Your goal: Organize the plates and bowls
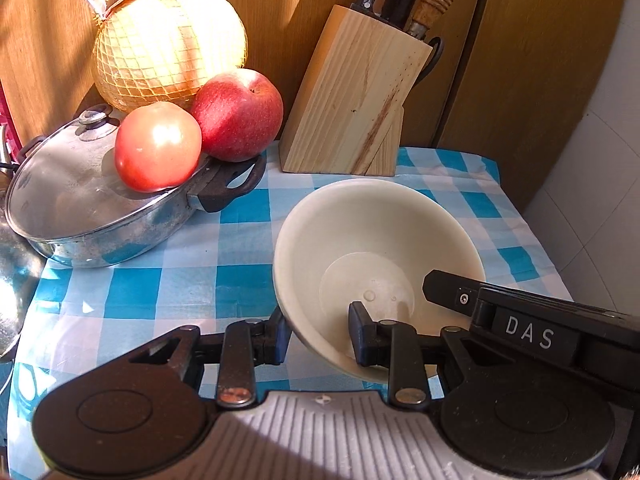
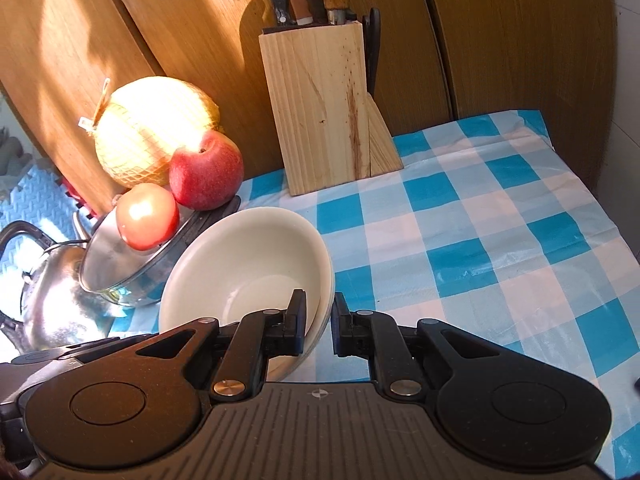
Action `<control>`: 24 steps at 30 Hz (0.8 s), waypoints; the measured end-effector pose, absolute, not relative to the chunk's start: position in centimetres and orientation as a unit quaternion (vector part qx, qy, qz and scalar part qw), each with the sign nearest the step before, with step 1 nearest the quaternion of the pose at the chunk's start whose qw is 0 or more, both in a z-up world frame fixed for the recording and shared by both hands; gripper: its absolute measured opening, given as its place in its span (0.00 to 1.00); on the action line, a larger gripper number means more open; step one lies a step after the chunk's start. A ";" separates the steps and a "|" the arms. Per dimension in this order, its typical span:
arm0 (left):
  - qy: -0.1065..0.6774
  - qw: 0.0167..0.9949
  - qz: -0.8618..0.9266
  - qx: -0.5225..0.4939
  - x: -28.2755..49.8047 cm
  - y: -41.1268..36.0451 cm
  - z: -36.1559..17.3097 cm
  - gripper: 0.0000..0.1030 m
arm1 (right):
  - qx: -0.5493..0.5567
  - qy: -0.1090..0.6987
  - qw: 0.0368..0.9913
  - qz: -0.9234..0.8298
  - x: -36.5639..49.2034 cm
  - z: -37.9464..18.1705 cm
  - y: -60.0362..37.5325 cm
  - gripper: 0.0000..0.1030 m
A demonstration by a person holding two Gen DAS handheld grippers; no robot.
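The only readable text is the white capital letters "DAS", printed on the black body of the right gripper (image 1: 436,280) where it reaches into the left wrist view. The right wrist view holds no legible writing.

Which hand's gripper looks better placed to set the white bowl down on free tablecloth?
Probably the right gripper: it pinches the rim of the bowl, with open checked tablecloth ahead. The left gripper faces the pot and apple.
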State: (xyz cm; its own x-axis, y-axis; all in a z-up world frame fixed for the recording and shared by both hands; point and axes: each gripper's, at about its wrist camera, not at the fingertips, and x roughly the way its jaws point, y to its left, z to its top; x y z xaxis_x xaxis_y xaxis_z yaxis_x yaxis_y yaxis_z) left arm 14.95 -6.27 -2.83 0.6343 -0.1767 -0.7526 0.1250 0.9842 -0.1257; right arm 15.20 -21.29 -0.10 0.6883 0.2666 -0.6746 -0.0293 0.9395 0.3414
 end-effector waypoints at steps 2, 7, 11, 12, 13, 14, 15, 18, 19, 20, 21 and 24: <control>0.417 0.905 -0.086 -0.029 14.3 -6.3 -2.4 0.25 | 0.153 0.380 0.908 0.085 14.7 0.5 -21.3 0.17; 0.389 0.917 -0.087 -0.022 11.9 -6.5 -0.4 0.27 | 0.138 0.357 0.920 0.090 12.9 2.4 -20.8 0.17; 0.372 0.923 -0.094 -0.035 10.1 -5.9 0.9 0.27 | 0.135 0.342 0.925 0.098 11.4 3.6 -20.7 0.17; 0.370 0.923 -0.096 -0.039 9.6 -5.7 1.1 0.27 | 0.134 0.338 0.926 0.101 11.0 3.9 -20.6 0.17; 0.367 0.924 -0.097 -0.041 9.1 -5.6 1.3 0.27 | 0.133 0.337 0.926 0.103 10.6 4.0 -20.5 0.17; 0.365 0.925 -0.098 -0.040 8.7 -5.5 1.4 0.27 | 0.131 0.336 0.927 0.105 10.2 4.1 -20.5 0.17; 0.363 0.926 -0.098 -0.039 8.1 -5.4 1.5 0.27 | 0.130 0.334 0.927 0.107 9.7 4.2 -20.4 0.17; 0.359 0.927 -0.101 -0.037 6.6 -5.2 1.6 0.27 | 0.129 0.332 0.928 0.110 8.3 4.3 -20.2 0.17; 0.358 0.927 -0.103 -0.037 6.1 -5.0 1.6 0.27 | 0.128 0.331 0.928 0.111 7.9 4.3 -20.2 0.17; 0.357 0.928 -0.103 -0.037 5.6 -4.9 1.7 0.27 | 0.129 0.330 0.928 0.113 7.5 4.4 -20.1 0.17; 0.355 0.928 -0.104 -0.036 5.1 -4.8 1.7 0.27 | 0.130 0.329 0.928 0.116 7.0 4.4 -20.0 0.17; 0.354 0.928 -0.107 -0.037 3.8 -4.2 1.7 0.27 | 0.127 0.327 0.929 0.121 5.8 4.5 -19.6 0.18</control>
State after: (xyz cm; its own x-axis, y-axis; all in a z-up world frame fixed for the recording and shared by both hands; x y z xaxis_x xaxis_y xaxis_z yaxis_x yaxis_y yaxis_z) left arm 3.80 -4.24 1.71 0.7261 -0.2244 -0.6500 0.1718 0.9745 -0.1446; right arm 5.75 -19.63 4.51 0.7574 0.3071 -0.5762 -0.1410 0.9386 0.3149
